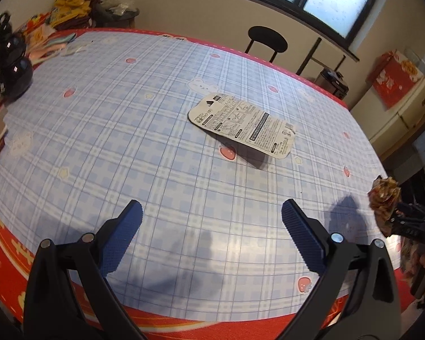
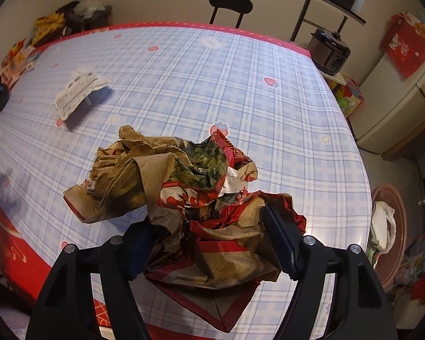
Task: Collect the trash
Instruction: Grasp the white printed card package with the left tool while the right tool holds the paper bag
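My right gripper (image 2: 205, 233) is shut on a crumpled brown and red paper bag (image 2: 184, 187), held above the blue plaid tablecloth (image 2: 240, 90). Its blue pads press both sides of the wad. From the left wrist view the same crumpled bag (image 1: 384, 201) shows at the right edge, clamped in the other tool. My left gripper (image 1: 212, 221) stands open over the near part of the table with nothing between its fingers. A flat printed cardboard card (image 1: 242, 124) lies ahead of it, one end raised off the cloth; the same card (image 2: 78, 92) appears far left in the right wrist view.
A round bin with a white liner (image 2: 386, 226) sits on the floor right of the table. A black kettle (image 1: 11, 65) and piled packets (image 1: 68, 11) occupy the far left. A black chair (image 1: 266, 41) stands behind the table, a cooker (image 2: 330, 52) at right.
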The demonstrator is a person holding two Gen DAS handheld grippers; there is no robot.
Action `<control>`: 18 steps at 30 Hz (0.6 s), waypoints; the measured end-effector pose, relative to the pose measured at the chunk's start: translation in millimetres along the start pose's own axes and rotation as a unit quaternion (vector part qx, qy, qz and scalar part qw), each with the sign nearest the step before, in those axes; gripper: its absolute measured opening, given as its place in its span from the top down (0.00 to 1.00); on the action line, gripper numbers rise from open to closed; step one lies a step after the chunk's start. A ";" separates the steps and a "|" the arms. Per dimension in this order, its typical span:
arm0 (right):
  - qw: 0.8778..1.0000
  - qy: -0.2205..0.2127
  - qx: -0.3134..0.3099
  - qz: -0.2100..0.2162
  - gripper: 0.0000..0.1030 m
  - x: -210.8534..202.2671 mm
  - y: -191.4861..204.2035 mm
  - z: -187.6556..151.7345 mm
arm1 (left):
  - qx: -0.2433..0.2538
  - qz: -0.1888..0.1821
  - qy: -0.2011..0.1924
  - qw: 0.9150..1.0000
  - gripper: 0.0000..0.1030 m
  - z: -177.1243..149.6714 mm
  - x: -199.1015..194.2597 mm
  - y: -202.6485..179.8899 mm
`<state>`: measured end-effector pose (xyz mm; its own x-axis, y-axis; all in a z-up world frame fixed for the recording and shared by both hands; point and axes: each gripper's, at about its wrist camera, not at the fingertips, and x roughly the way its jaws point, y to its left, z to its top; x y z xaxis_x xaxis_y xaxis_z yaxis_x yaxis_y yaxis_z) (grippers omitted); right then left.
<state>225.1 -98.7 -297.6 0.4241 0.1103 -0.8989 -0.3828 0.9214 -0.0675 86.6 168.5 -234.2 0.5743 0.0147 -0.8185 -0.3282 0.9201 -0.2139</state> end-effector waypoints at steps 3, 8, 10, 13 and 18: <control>1.000 -0.004 0.015 0.003 0.31 -3.5 -5.8 -3.6 | 0.055 0.016 -0.004 0.998 0.06 7.1 9.4 -17.1; 0.999 -0.005 0.043 0.010 0.31 -7.1 -14.6 -11.7 | 0.150 0.036 -0.008 0.988 0.06 17.9 39.9 -53.8; 0.999 -0.005 0.053 0.011 0.31 -7.5 -17.6 -14.4 | 0.187 0.048 -0.017 0.981 0.06 21.9 54.9 -70.3; 0.998 -0.003 0.065 0.011 0.31 -9.0 -22.1 -19.1 | 0.236 0.069 -0.020 0.969 0.06 27.2 82.3 -93.4; 0.997 0.001 0.082 0.008 0.31 -11.7 -30.3 -29.1 | 0.293 0.118 -0.022 0.949 0.06 37.8 127.8 -117.5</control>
<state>207.8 -138.8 -297.7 0.4171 0.1250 -0.9002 -0.2499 0.9681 0.0187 226.9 77.1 -293.5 0.5708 0.2521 -0.7814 0.0136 0.9487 0.3160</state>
